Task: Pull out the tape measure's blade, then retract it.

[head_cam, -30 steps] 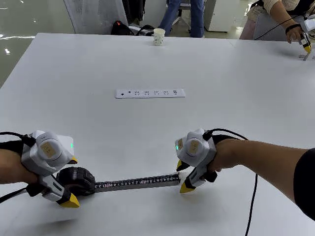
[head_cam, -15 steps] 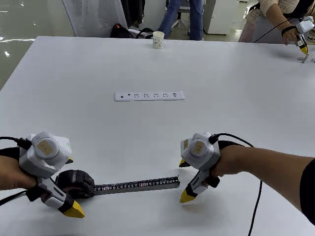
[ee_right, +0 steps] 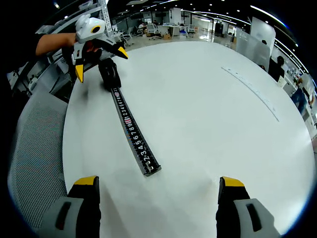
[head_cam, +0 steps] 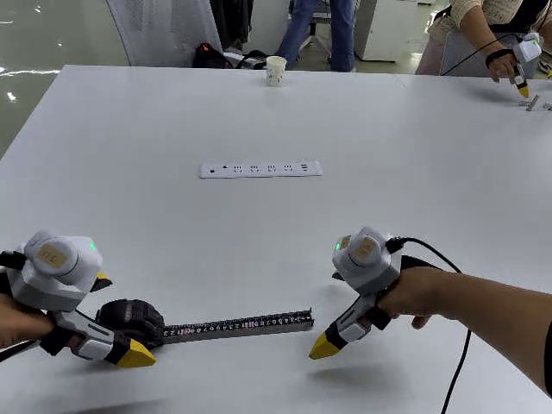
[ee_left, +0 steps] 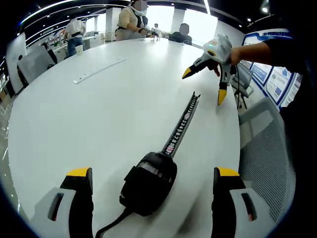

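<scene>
Surveying the white workbench table (head_cam: 414, 190): it carries a white multi-socket power strip (head_cam: 260, 169) near its middle, well apart from the work.

At the near edge lies the black rubber-cased tape measure (ee_left: 150, 182). Its dark graduated blade (ee_right: 132, 134) runs flat along the table towards the right gripper (ee_right: 159, 181).

The left gripper (ee_left: 152, 173) has its jaws spread wide to either side of the case, with gaps showing, holding nothing. The right gripper's jaws are also wide and empty, near the blade's end hook but clear of it.

A white paper cup (head_cam: 275, 70) stands at the far edge.

Assessment: extension appears complete and retraction is due. The next move likely calls for steadying the case and freeing the blade so that it runs back in.

Markings: numerals 2 to 9 read along the blade, with red figures further along. No brand is legible on the case.
</scene>
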